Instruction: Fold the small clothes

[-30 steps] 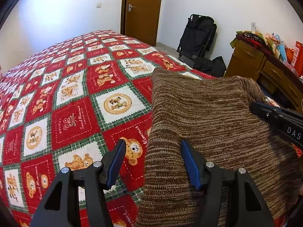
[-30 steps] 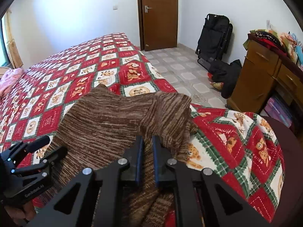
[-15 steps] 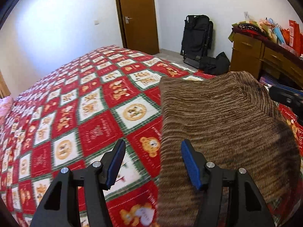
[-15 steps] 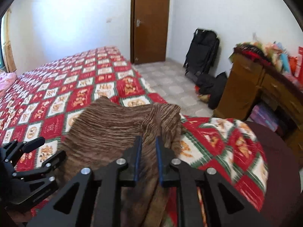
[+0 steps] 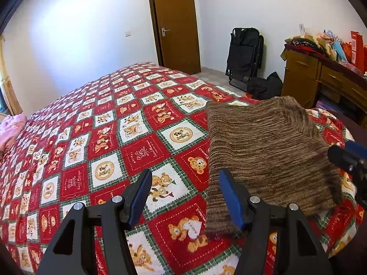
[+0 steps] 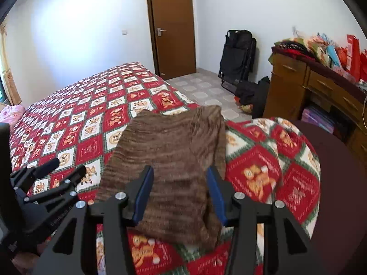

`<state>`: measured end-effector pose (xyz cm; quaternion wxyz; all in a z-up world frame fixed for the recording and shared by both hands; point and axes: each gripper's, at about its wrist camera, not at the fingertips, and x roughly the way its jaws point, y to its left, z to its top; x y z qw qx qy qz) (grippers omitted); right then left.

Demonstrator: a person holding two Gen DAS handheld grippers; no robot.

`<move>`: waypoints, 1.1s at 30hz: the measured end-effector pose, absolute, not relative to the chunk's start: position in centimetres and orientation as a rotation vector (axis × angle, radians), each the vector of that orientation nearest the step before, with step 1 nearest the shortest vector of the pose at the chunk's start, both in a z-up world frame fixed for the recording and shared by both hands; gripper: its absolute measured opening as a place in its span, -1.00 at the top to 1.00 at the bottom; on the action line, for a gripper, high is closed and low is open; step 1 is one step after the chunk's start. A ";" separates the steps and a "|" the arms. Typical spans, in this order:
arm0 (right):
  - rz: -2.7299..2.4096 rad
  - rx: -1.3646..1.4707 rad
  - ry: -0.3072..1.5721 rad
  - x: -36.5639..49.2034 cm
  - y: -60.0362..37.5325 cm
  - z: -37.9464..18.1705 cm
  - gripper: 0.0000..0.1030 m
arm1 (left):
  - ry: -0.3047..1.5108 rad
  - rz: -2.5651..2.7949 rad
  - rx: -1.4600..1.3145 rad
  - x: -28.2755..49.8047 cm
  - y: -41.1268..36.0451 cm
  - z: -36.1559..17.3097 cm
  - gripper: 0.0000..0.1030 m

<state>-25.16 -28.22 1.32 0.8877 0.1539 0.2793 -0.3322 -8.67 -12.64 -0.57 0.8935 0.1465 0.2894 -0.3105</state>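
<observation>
Right claw point(image 6: 179, 190) released sweater point(image 6: 174, 155) onto bedspread point(image 6: 96, 119).

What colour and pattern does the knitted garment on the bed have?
The knitted garment is brown with fine lighter and darker stripes, a mottled knit. The left wrist view shows it best.

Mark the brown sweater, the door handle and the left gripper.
brown sweater point(image 6: 169, 151): right wrist view, middle of the knit.
door handle point(image 5: 165, 30): left wrist view, lever.
left gripper point(image 5: 184, 197): left wrist view, midway between open fingertips.

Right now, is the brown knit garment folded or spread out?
Folded: the brown knit garment lies as a compact, layered rectangle on the bedspread, no sleeves sticking out; both grippers open.
</observation>
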 end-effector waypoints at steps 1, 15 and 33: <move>-0.698 0.325 0.577 -25.5 -28.1 1.3 -0.09 | 0.595 -0.645 0.302 -9.0 -12.5 -0.4 -0.21; -0.786 0.319 0.502 -28.8 -25.5 1.9 -0.47 | 0.562 -0.643 0.300 -11.9 -11.0 0.5 -0.21; -0.827 0.259 0.357 -31.0 -21.9 4.9 -0.89 | 0.468 -0.578 0.199 -13.8 -6.6 3.4 -0.31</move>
